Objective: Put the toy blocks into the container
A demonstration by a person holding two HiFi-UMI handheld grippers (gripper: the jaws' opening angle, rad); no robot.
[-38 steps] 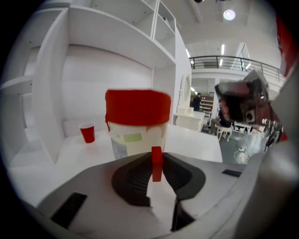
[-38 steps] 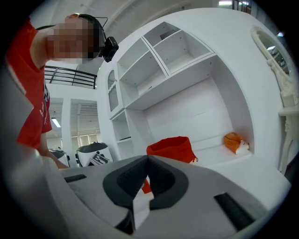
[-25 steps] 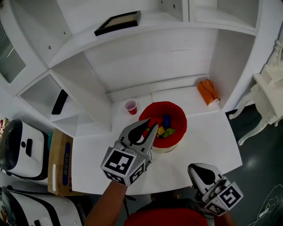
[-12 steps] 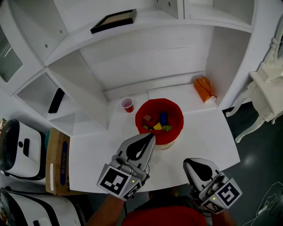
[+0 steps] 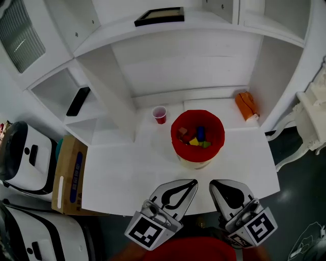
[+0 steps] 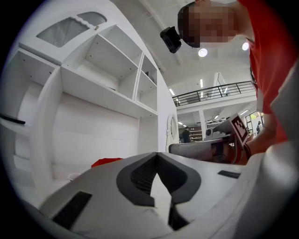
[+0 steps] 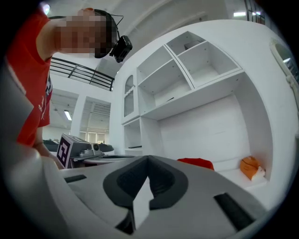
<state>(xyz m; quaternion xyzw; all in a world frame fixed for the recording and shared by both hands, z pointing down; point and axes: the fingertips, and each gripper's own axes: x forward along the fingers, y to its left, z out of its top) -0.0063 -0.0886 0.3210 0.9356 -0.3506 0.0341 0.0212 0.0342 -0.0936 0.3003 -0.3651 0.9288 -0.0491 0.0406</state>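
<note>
Toy blocks (image 5: 195, 137) in container (image 5: 174, 138), seen only overhead, left gripper (image 5: 193, 182) and right gripper (image 5: 213, 183) fingers together

White bench (image 5: 127, 178) sits in a white built-in shelf unit (image 5: 183, 61) w/ cubbies at left; dark picture frame (image 5: 159, 16) lies on the top shelf, flat black item (image 5: 78, 101) in a left cubby. Cardboard box (image 5: 69, 176) beside the bench at left; ornate white furniture (image 5: 313, 117) & dark floor (image 5: 300, 204) at right. Ceiling spots (image 6: 202, 52) lit, railed mezzanine (image 6: 212, 91) beyond.

one container (image 5: 197, 116), one cup (image 5: 160, 115), one picture frame (image 5: 159, 16)
</note>
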